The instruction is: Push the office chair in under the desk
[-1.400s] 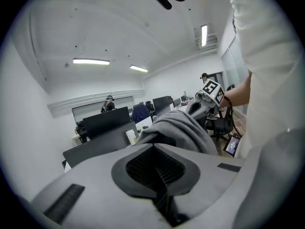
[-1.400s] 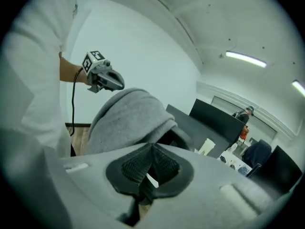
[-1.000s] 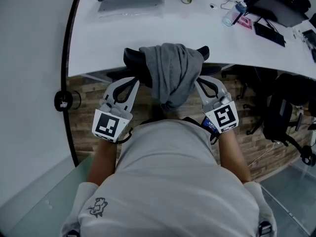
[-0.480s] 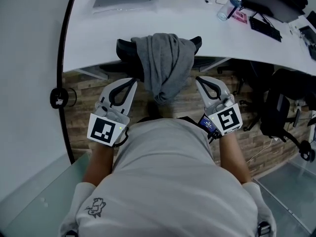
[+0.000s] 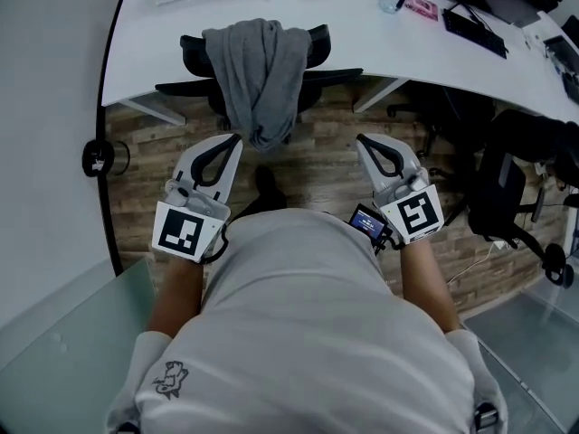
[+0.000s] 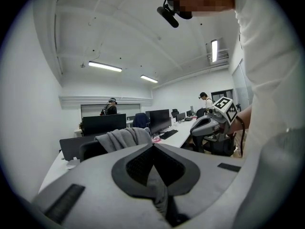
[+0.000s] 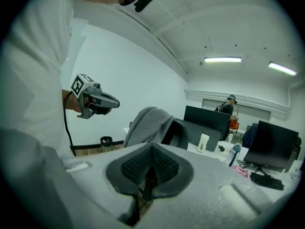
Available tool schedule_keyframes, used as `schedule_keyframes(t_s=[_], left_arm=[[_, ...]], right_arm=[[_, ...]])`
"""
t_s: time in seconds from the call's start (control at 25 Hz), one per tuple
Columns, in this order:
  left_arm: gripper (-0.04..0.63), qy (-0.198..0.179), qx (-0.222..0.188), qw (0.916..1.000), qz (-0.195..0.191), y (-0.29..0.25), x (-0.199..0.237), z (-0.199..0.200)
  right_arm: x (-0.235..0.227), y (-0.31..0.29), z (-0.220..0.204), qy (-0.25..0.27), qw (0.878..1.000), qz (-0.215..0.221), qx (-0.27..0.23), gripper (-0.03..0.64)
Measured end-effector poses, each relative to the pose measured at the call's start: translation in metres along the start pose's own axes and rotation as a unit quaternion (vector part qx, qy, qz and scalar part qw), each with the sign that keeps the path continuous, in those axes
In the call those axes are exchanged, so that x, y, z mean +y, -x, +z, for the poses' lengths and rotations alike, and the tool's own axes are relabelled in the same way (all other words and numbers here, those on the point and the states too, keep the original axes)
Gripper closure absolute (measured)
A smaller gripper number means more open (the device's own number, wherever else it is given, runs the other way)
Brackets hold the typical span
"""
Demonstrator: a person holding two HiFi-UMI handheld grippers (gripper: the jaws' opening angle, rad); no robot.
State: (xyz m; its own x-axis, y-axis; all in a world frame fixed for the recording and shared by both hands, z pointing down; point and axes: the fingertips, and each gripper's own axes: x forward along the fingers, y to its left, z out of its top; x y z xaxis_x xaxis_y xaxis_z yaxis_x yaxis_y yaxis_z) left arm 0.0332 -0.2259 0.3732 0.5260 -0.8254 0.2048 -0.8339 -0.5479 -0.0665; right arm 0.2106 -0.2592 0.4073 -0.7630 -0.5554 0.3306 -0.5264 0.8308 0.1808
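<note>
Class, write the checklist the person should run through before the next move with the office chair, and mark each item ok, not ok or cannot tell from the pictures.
1. Office chair in under the desk: ok, its backrest stands at the desk's edge and the seat is out of sight.
2. Grey garment secure: ok, draped over the backrest, off the floor.
3. Left hand-held gripper free: ok, jaws together, nothing held, apart from the chair.
4. Right hand-held gripper free: ok, jaws together, nothing held, apart from the chair.
5. Chair wheels clear of the desk legs: cannot tell, hidden.
</note>
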Motion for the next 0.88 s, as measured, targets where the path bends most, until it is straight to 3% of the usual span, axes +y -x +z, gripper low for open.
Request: schedule_keyframes(t_s=[0.48, 0.88], left_arm=[[0.597, -0.003, 0.021, 0.9993, 0.031, 0.07, -0.116, -0.021], [0.597, -0.006, 0.019, 0.9998, -0.001, 0.106, -0.153, -0.03]], right_arm=[[0.073, 0.095, -0.041, -0.006, 0.999, 0.038, -0.018, 0.615], [0.127, 0.14, -0.036, -0.016, 1.0, 0.014, -0.018, 0.615]])
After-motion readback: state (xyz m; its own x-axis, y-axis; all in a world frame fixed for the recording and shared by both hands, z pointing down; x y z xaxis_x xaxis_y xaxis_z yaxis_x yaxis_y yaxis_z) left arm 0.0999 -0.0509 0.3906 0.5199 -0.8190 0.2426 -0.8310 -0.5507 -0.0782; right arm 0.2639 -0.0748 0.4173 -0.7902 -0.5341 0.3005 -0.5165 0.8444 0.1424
